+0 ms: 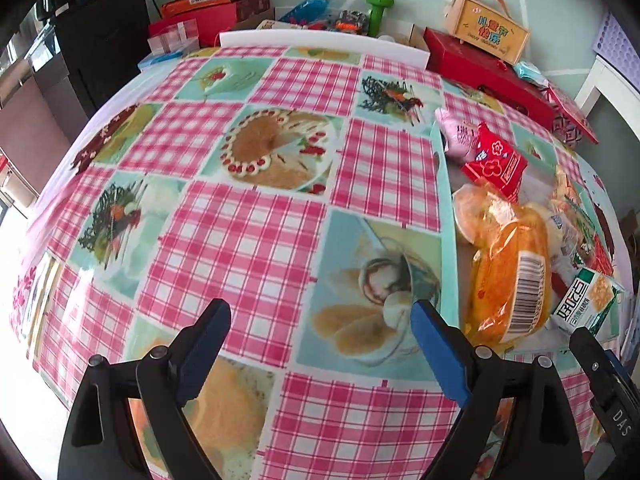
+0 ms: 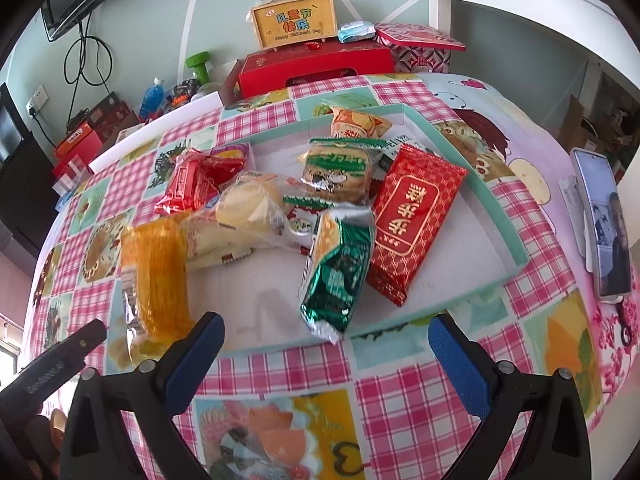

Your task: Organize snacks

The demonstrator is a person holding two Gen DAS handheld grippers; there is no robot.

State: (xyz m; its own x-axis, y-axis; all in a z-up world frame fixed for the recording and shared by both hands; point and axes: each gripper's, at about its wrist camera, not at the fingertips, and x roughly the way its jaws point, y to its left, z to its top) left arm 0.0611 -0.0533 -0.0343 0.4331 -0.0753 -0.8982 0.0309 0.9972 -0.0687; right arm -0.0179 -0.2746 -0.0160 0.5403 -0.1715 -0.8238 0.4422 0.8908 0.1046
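My left tongs stand wide apart with nothing between them, hanging over bare checked cloth on the tabletop. My right tongs gape just as wide and are empty too, poised over the near rim of the shallow teal-edged tray that holds the snack pile.

Reading the right wrist view from left to right: the orange-wrapped bun packet lies at the tray's left edge, its long axis running from the near rim away into the tray, with its near end just beside my right tongs' left finger. Behind it sit a small red packet and a clear-wrapped pale bun. In the middle lies the green foil packet, long axis also running near to far, tilted slightly, its near end almost straight ahead between my right tongs' fingers. Right of it is the flat red packet with gold lettering, leaning the same way.

From the left wrist view the whole pile lies off to the right of my left tongs, the orange bun packet nearest, just beyond the right finger.

I judge my right hand better placed for the green packet; my left would have to swing right for the orange 1.
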